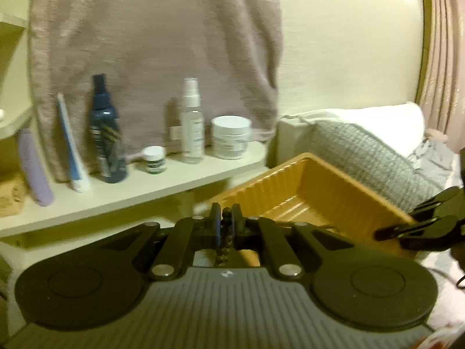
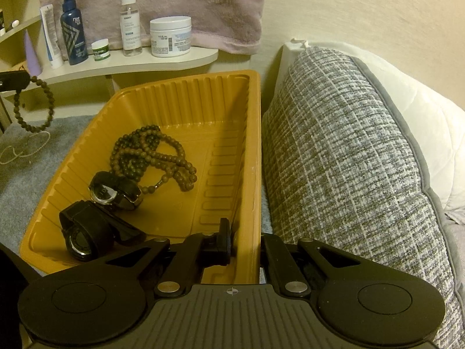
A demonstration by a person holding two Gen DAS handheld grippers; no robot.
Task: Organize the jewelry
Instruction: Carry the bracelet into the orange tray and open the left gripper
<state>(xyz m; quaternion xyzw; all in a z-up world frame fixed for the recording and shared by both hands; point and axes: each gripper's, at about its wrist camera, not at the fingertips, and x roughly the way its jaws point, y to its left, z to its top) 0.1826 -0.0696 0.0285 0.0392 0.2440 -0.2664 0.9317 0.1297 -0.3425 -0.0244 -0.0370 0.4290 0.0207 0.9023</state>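
In the left wrist view my left gripper (image 1: 226, 212) is shut on a dark bead bracelet (image 1: 224, 234), which hangs down between the fingers. It is held in the air to the left of an orange plastic tray (image 1: 308, 186). In the right wrist view the same bracelet (image 2: 35, 107) dangles as a loop from the left gripper (image 2: 23, 83) at the far left. My right gripper (image 2: 244, 235) is shut on the tray's near right wall (image 2: 251, 174). Inside the tray lie brown bead necklaces (image 2: 151, 157) and two dark watches (image 2: 114, 193) (image 2: 84, 238).
A thin pale chain (image 2: 23, 148) lies on the grey cloth left of the tray. Behind, a white shelf (image 2: 130, 61) carries bottles and a white jar (image 2: 171, 36), under a hanging mauve towel (image 2: 189, 3). A grey woven pillow (image 2: 348, 145) presses against the tray's right side.
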